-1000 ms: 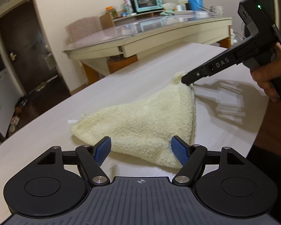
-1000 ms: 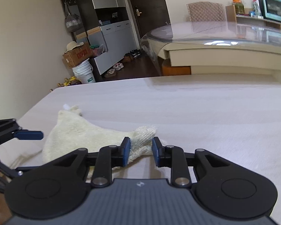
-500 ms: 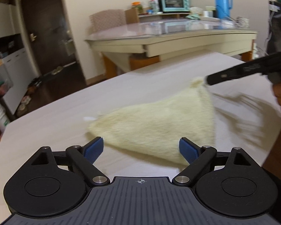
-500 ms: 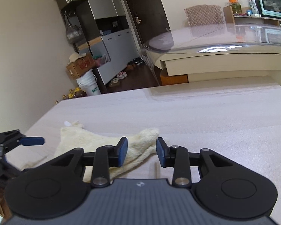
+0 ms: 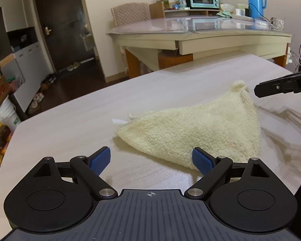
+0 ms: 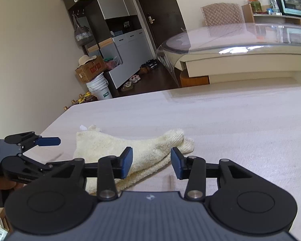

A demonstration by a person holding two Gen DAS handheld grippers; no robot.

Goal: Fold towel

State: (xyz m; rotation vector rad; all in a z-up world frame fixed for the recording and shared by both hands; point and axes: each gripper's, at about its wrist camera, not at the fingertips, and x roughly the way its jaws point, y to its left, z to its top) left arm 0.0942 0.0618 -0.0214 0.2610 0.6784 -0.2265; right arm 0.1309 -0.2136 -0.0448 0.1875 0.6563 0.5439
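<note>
At centre frame of the left wrist view, the cream towel (image 5: 192,130) lies folded into a rough triangle on the pale wood-grain bench (image 5: 70,120). Left gripper (image 5: 150,160): jaws spread wide, holding nothing, its right pad just at the towel's near edge. Right gripper (image 6: 151,162): jaws parted, empty, the towel's bunched corner lying between and beyond the pads; contact cannot be told. In the left wrist view it enters at the right edge, tip beside the towel's peak.
</note>
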